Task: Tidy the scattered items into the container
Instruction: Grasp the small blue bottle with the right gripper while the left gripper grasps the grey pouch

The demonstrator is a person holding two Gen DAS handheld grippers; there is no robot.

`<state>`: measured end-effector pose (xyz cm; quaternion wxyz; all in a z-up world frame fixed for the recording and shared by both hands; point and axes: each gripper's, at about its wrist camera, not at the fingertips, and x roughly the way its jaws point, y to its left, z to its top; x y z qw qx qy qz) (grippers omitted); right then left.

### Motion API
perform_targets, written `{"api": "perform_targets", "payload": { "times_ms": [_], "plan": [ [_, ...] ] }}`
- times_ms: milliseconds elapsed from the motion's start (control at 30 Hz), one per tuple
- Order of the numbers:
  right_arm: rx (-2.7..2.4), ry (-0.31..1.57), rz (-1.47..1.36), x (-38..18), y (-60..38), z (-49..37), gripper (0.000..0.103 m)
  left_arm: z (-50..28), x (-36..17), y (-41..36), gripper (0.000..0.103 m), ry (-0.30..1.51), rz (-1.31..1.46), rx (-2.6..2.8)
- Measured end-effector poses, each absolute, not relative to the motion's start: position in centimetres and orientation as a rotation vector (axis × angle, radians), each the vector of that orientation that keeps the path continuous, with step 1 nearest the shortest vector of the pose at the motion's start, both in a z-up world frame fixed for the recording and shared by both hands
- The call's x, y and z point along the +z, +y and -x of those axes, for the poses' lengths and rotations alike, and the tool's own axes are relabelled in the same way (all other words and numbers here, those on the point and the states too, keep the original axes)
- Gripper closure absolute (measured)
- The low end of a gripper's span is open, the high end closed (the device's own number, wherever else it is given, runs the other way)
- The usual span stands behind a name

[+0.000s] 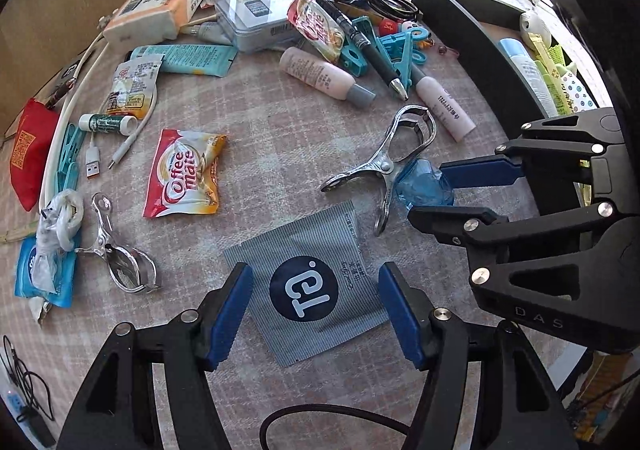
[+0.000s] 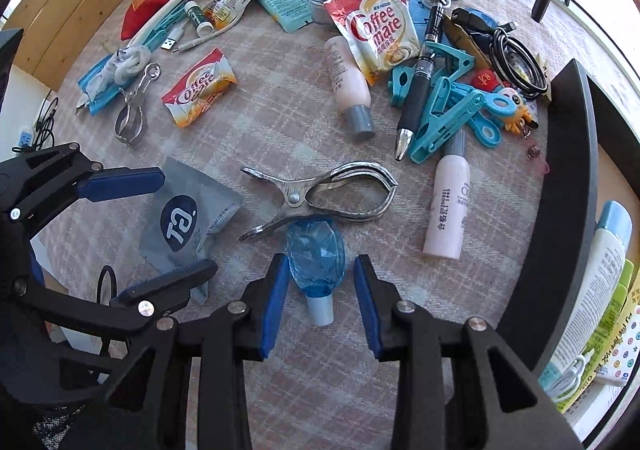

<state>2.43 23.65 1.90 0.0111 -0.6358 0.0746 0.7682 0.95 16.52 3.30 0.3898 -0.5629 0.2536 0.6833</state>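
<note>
A grey sachet (image 1: 304,290) with a dark round logo lies flat on the checked cloth. My left gripper (image 1: 316,310) stands open over it, one blue pad on each side, not touching. The right wrist view shows this gripper (image 2: 156,230) at the left, over the same sachet (image 2: 180,222). A small clear blue bottle (image 2: 316,254) with a white cap lies between the pads of my right gripper (image 2: 322,302), which stands open with narrow gaps on both sides. The right gripper (image 1: 428,194) also shows around the bottle (image 1: 420,186) in the left wrist view. The dark container (image 2: 568,170) stands at the right.
A metal clip (image 2: 316,194) lies just beyond the blue bottle. Farther off are Coffee mate sachets (image 1: 184,174), pink bottles (image 1: 320,76), a black pen (image 2: 416,98), teal clips (image 2: 444,118) and coiled cables (image 2: 516,62). The container (image 1: 480,50) holds bottles and tubes.
</note>
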Motion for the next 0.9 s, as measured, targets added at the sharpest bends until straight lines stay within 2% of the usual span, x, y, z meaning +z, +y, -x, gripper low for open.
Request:
{"api": "perform_targets", "payload": {
  "times_ms": [133, 233, 333, 400, 600, 900],
  "plan": [
    [2.398, 0.167, 1.981, 2.0, 23.4, -2.2, 0.07, -1.1, 2.6, 16.6, 0.043, 0.693, 1.431, 1.788],
    [2.392, 0.109, 1.981, 2.1, 22.8, -2.1, 0.072, -0.9, 2.6, 16.3, 0.053, 0.677, 1.424, 1.814],
    [2.396, 0.102, 1.975, 2.2, 22.9, -2.3, 0.073, -1.0, 3.0, 16.1, 0.076, 0.676, 1.405, 1.83],
    [2.401, 0.134, 1.967, 2.3, 23.1, -2.7, 0.073, -1.2, 3.2, 15.9, 0.083, 0.675, 1.392, 1.837],
    [2.403, 0.227, 1.937, 2.7, 24.0, -3.7, 0.073, -0.9, 3.9, 14.7, 0.09, 0.602, 1.407, 1.835],
    [2.407, 0.33, 1.815, 6.3, 26.4, -6.5, 0.073, 0.4, 7.1, 13.3, 0.094, 0.497, 1.394, 1.842]
  ]
}}
